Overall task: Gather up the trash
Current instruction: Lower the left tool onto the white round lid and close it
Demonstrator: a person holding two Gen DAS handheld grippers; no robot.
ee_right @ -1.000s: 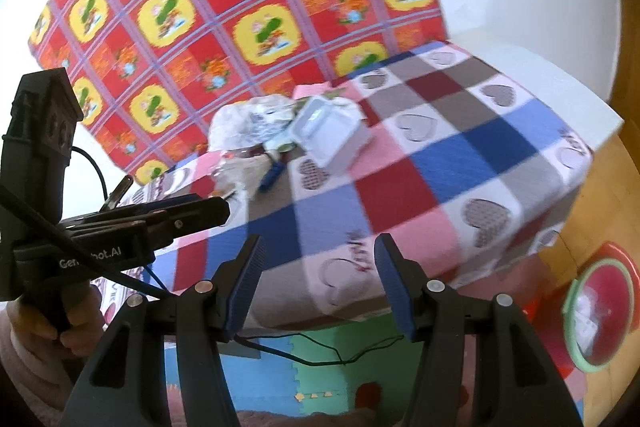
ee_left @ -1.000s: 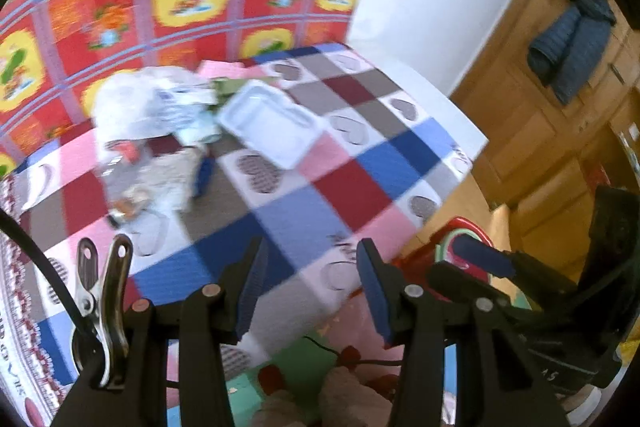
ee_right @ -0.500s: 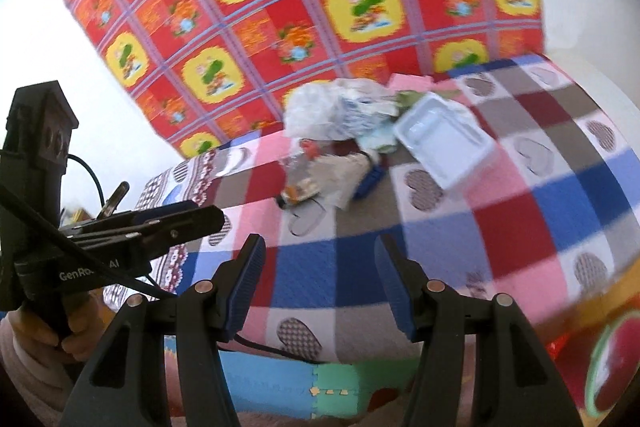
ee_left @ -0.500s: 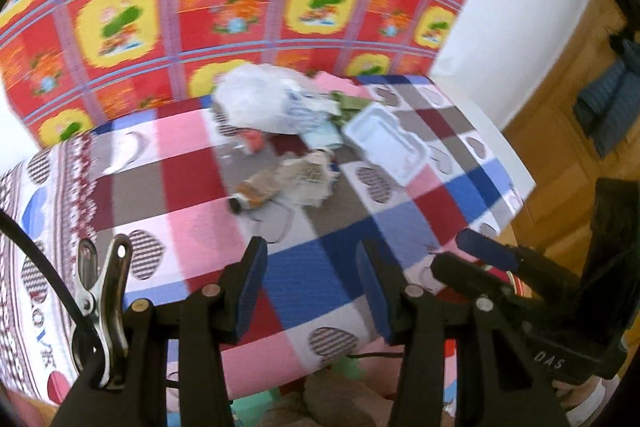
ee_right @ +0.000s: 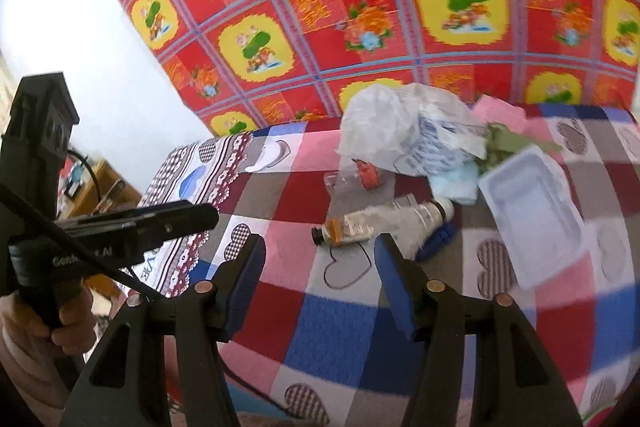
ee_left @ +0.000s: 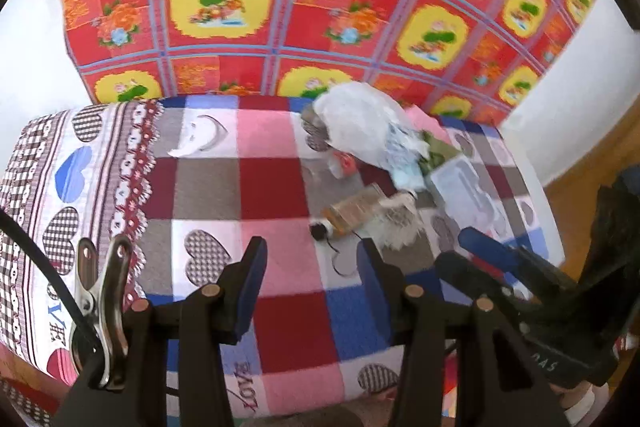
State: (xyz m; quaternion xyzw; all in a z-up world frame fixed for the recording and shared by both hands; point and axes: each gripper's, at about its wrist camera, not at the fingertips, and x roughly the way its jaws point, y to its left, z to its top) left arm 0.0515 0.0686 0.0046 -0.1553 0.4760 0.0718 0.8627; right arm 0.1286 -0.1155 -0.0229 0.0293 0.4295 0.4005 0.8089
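Observation:
A pile of trash lies on the checked tablecloth: a crumpled white plastic bag, a clear bottle on its side, a white foam tray, a blue item and light blue paper. The left wrist view shows the bag, the bottle and the tray. My right gripper is open and empty, just short of the bottle. My left gripper is open and empty over the tablecloth, left of the pile.
A red and yellow patterned cloth hangs behind the table. White wall stands at the left. The table's front edge is close under both grippers. Wooden floor shows to the right.
Both grippers have swung left and moved in over the table. The trash pile now sits closer in the right wrist view and further right in the left wrist view. Both stay open.

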